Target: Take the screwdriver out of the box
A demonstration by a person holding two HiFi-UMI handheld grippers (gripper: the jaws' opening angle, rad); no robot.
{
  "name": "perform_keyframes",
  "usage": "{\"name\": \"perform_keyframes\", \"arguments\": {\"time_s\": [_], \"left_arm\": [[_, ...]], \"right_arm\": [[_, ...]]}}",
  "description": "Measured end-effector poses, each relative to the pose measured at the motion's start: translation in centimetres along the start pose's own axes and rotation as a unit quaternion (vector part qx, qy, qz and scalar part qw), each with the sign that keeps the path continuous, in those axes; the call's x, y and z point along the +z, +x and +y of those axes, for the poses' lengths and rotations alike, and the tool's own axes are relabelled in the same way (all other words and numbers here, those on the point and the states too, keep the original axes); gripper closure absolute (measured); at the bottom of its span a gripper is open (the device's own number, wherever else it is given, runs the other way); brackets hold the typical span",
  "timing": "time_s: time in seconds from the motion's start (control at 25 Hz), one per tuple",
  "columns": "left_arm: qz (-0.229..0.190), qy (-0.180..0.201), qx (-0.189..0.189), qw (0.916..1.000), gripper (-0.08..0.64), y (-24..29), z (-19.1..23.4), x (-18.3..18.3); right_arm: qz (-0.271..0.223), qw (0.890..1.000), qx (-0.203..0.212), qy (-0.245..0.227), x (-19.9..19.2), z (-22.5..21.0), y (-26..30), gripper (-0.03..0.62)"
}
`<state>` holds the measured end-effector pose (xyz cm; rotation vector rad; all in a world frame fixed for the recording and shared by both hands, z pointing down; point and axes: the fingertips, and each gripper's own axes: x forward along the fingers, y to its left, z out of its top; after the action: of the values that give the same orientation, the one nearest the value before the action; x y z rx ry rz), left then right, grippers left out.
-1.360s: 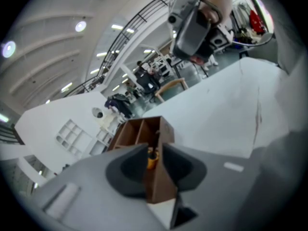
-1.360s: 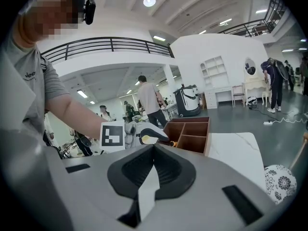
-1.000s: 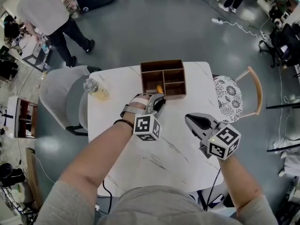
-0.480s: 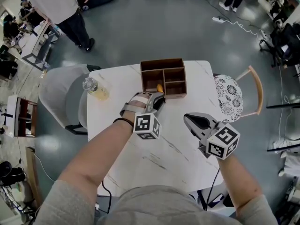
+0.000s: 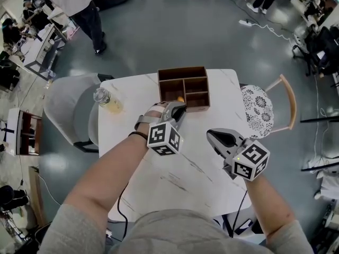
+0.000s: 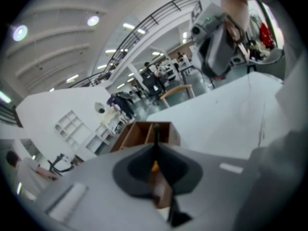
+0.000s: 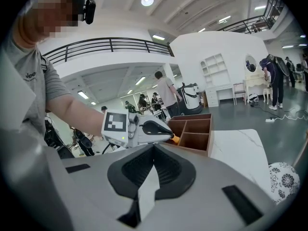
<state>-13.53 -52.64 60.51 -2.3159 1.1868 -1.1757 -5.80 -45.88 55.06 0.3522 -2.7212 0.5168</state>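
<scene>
A brown wooden box (image 5: 184,87) with several compartments stands at the far edge of the white marble table (image 5: 175,179). An orange screwdriver handle (image 5: 180,99) pokes up from its near left compartment. My left gripper (image 5: 179,108) reaches over the box's near wall; its jaws have just been closing and now pinch the orange handle (image 6: 154,166). The right gripper view shows that left gripper (image 7: 156,129) on the handle (image 7: 176,139) at the box (image 7: 196,131). My right gripper (image 5: 211,134) hovers over the table to the right, shut and holding nothing.
A glass jar (image 5: 108,101) of yellowish liquid stands at the table's left edge. A grey chair (image 5: 69,110) is on the left and a patterned chair (image 5: 258,109) on the right. A person (image 5: 79,4) walks at the far upper left.
My left gripper has rolled slightly and its jaws have come together on the orange handle. The right gripper has stayed put. The person in the background has walked further away.
</scene>
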Motion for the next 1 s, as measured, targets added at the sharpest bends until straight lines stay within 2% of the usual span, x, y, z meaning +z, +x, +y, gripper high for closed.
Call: {"name": "perform_keyframes", "arguments": {"time_s": [0.2, 0.6, 0.84, 1.0], "left_arm": [[-0.037, -0.074, 0.021, 0.9964, 0.545, -3.0, 2.9, 2.2], [-0.089, -0.142, 0.041, 0.9851, 0.545, -9.4, 6.2, 5.5], [-0.105, -0.186, 0.044, 0.9759, 0.545, -13.5, 7.6, 5.5], [-0.115, -0.200, 0.050, 0.9717, 0.545, -16.6, 8.7, 5.0]], "right_arm": [[0.001, 1.000, -0.003, -0.005, 0.7, 0.2, -0.4, 0.584], [-0.002, 1.000, -0.009, -0.019, 2.8, 2.4, -0.7, 0.584], [-0.013, 1.000, -0.014, -0.024, 4.5, 4.0, -0.5, 0.584], [-0.023, 0.999, -0.021, -0.022, 5.3, 5.1, -0.1, 0.584]]}}
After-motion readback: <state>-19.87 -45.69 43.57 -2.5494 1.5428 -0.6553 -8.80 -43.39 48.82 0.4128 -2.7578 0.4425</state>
